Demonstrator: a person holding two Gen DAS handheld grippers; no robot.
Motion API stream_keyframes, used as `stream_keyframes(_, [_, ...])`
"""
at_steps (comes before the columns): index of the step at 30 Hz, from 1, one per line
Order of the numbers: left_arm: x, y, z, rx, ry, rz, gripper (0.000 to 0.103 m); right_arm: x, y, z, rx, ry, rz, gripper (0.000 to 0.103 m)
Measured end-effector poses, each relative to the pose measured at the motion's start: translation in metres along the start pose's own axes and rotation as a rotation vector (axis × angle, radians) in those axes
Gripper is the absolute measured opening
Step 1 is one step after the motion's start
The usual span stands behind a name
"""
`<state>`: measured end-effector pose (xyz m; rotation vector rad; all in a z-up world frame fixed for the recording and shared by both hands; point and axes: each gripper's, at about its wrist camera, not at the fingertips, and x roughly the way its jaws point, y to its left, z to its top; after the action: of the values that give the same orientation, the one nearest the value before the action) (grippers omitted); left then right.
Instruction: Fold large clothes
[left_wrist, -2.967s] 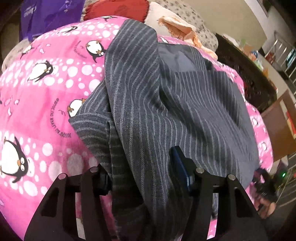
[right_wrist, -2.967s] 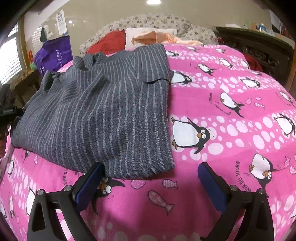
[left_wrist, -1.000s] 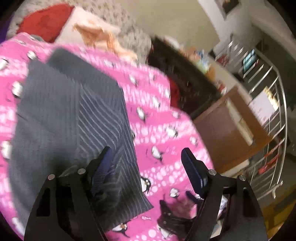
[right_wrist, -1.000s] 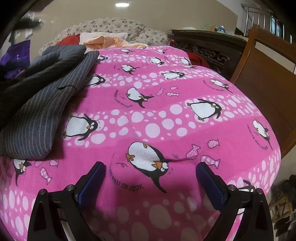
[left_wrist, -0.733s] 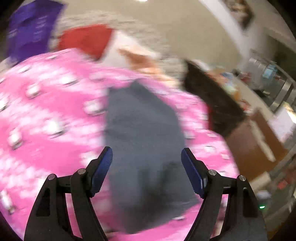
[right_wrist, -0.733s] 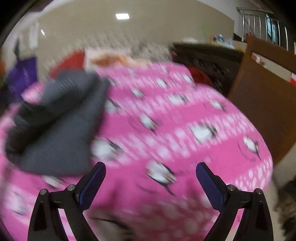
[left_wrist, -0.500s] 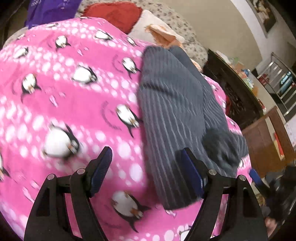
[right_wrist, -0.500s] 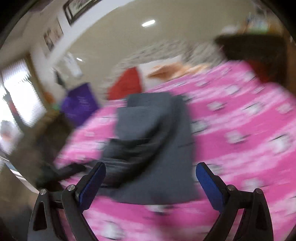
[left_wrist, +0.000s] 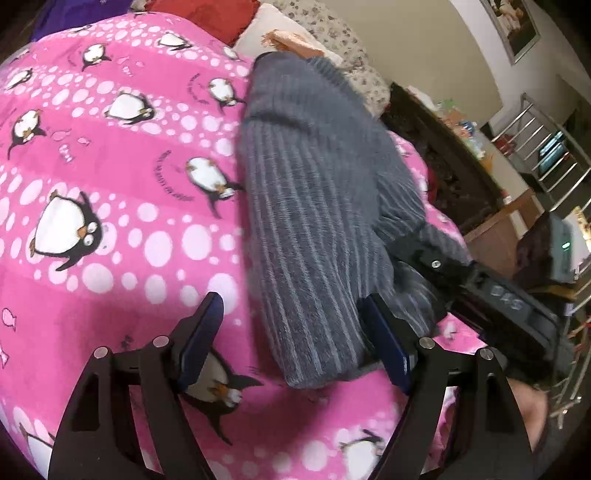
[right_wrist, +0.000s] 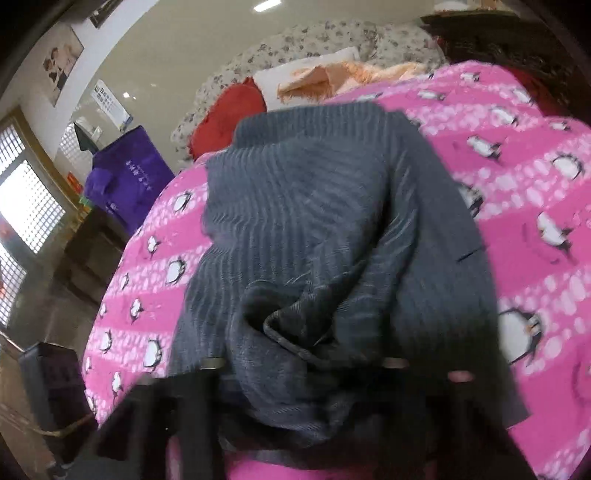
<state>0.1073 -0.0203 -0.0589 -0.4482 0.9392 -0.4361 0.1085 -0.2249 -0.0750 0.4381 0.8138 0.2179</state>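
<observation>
right hand-held gripper (right_wrist: 303, 365) has just closed on bunched grey striped woollen garment (right_wrist: 332, 240); left hand-held gripper (left_wrist: 295, 343) gapes.

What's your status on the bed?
Left gripper open at garment's near end. Right gripper just closed on grey pinstriped wool garment. Nothing blocking.

**Left wide, right closing on cloth**

Left gripper (left_wrist: 295, 343) angled downward, jaws spread wide, blue pads (left_wrist: 201, 339) clear of any grip; nothing pinched. Right gripper (left_wrist: 424, 258), seen from the left wrist view, reaches in from the right; its jaws have just been closing, bunched grey striped garment (right_wrist: 332, 229) between them. Own view blurred.
</observation>
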Motion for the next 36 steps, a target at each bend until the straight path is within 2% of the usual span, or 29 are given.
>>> stream_keyframes(4, [-0.021, -0.017, 0.011, 0.039, -0.086, -0.017, 0.079, -0.023, -0.032, 0.019, 0.036, -0.014, 0.075, 0.027])
stream_keyframes(6, [-0.017, -0.027, 0.014, 0.054, -0.078, -0.021, 0.079, -0.022, -0.064, 0.025, 0.111, 0.031, 0.127, 0.027])
stream_keyframes(9, [-0.004, -0.04, 0.014, 0.108, -0.061, 0.0, 0.079, -0.013, -0.097, 0.013, 0.225, 0.096, 0.203, 0.028])
stream_keyframes(11, [0.011, -0.046, 0.01, 0.161, -0.023, 0.075, 0.08, -0.011, -0.118, -0.003, 0.322, 0.094, 0.267, 0.028])
stream_keyframes(14, [0.036, -0.038, 0.004, 0.157, 0.101, 0.154, 0.081, -0.017, -0.131, -0.015, 0.376, 0.057, 0.312, 0.03])
stream_keyframes(16, [0.038, -0.034, 0.002, 0.164, 0.111, 0.14, 0.081, -0.029, -0.126, -0.016, 0.345, 0.057, 0.27, 0.036])
stream_keyframes(18, [0.04, -0.041, 0.003, 0.197, 0.128, 0.155, 0.081, -0.052, -0.111, -0.012, 0.253, 0.031, 0.187, 0.038])
stream_keyframes(22, [0.048, -0.049, -0.003, 0.24, 0.129, 0.172, 0.081, -0.1, -0.068, -0.003, 0.079, -0.124, 0.042, 0.047])
stream_keyframes(25, [0.049, -0.051, -0.005, 0.233, 0.119, 0.171, 0.081, -0.135, -0.035, -0.006, -0.052, -0.288, -0.11, 0.051])
stream_keyframes(26, [0.049, -0.05, -0.005, 0.232, 0.12, 0.169, 0.081, -0.139, -0.021, -0.01, -0.107, -0.323, -0.107, 0.051])
stream_keyframes(27, [0.049, -0.049, -0.005, 0.233, 0.122, 0.168, 0.081, -0.134, -0.011, -0.009, -0.149, -0.315, -0.076, 0.046])
stream_keyframes(28, [0.049, -0.05, -0.004, 0.233, 0.123, 0.166, 0.081, -0.122, -0.001, -0.01, -0.213, -0.27, -0.038, 0.03])
stream_keyframes(29, [0.049, -0.049, -0.003, 0.229, 0.125, 0.163, 0.081, -0.111, 0.0, -0.01, -0.242, -0.232, -0.03, 0.023])
stream_keyframes(31, [0.047, -0.047, -0.002, 0.217, 0.13, 0.152, 0.081, -0.081, -0.01, -0.009, -0.249, -0.161, -0.103, 0.015])
stream_keyframes(33, [0.038, -0.044, 0.001, 0.184, 0.122, 0.108, 0.08, -0.042, -0.042, -0.008, -0.209, -0.041, -0.19, 0.003])
stream_keyframes(34, [0.031, -0.045, 0.003, 0.175, 0.111, 0.097, 0.079, -0.031, -0.055, -0.011, -0.181, -0.009, -0.165, 0.003])
stream_keyframes(36, [0.007, -0.055, 0.009, 0.182, 0.004, 0.077, 0.078, -0.038, -0.06, -0.015, -0.193, -0.05, -0.126, 0.004])
